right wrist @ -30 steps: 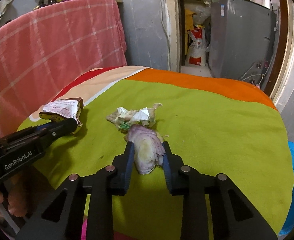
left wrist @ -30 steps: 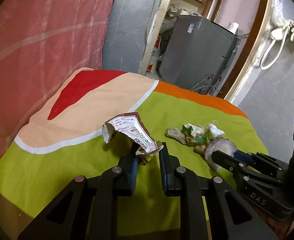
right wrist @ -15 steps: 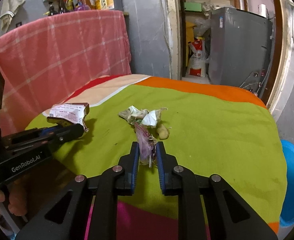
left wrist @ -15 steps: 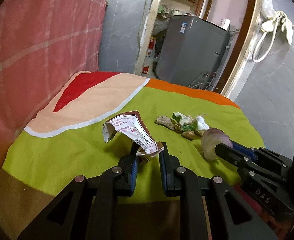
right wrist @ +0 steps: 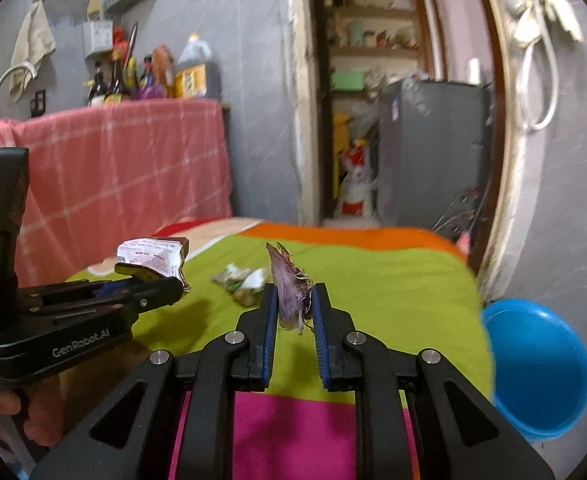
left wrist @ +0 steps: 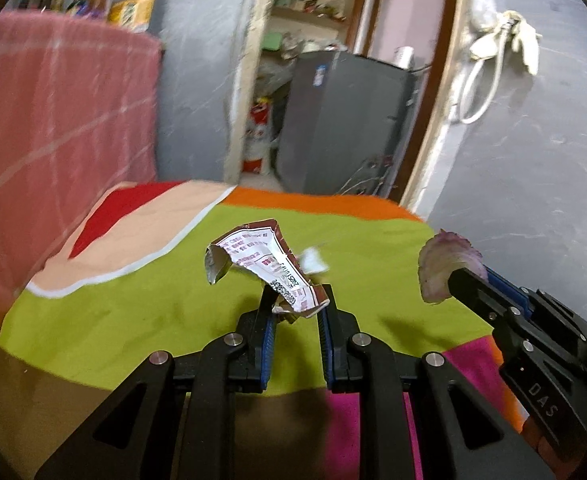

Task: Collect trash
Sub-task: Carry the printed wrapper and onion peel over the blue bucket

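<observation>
Left tool [left wrist: 295, 312] lifted above the table [left wrist: 141, 312] with the wrapper [left wrist: 261, 264] in its jaws, right tool [right wrist: 295, 308] alongside to its right holding the onion peel [right wrist: 289, 300], scrap pile [right wrist: 241, 280] on the table between them, basin [right wrist: 541, 364] off the table's right edge, fridge [right wrist: 433, 152] behind

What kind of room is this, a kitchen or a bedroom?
Probably a lived-in home, near a kitchen or storeroom. Bottles and an oil jug stand on a ledge, a grey fridge sits by open shelves, and a bright patterned cloth covers the table or bed in front.
</observation>
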`<state>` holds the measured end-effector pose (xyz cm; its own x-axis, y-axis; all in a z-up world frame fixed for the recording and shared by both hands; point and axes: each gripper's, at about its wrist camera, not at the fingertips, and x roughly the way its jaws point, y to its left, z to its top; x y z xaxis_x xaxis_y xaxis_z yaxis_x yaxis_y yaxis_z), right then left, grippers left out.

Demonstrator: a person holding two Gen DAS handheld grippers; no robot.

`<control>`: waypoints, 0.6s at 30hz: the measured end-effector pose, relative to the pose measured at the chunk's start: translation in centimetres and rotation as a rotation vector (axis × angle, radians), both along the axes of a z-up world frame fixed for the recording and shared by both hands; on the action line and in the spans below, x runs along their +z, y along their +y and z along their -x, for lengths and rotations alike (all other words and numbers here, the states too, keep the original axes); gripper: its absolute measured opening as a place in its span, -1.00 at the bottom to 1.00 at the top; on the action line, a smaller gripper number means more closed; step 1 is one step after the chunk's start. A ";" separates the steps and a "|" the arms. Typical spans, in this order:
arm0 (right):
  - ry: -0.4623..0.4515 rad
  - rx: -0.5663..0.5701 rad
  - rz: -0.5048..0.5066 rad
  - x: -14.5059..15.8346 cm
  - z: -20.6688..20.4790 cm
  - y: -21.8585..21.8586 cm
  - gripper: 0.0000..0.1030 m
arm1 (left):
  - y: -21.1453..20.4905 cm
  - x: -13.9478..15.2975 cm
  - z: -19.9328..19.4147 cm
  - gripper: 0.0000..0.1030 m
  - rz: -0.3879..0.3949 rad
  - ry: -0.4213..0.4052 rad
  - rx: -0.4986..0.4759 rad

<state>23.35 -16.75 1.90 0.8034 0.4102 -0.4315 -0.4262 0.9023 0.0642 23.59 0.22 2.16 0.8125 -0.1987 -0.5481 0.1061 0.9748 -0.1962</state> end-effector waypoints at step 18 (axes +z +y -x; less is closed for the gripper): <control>-0.163 -0.347 0.011 3.5 2.0 -15.5 -0.71 | -16.3 2.8 -2.4 -0.69 0.035 -0.135 -0.293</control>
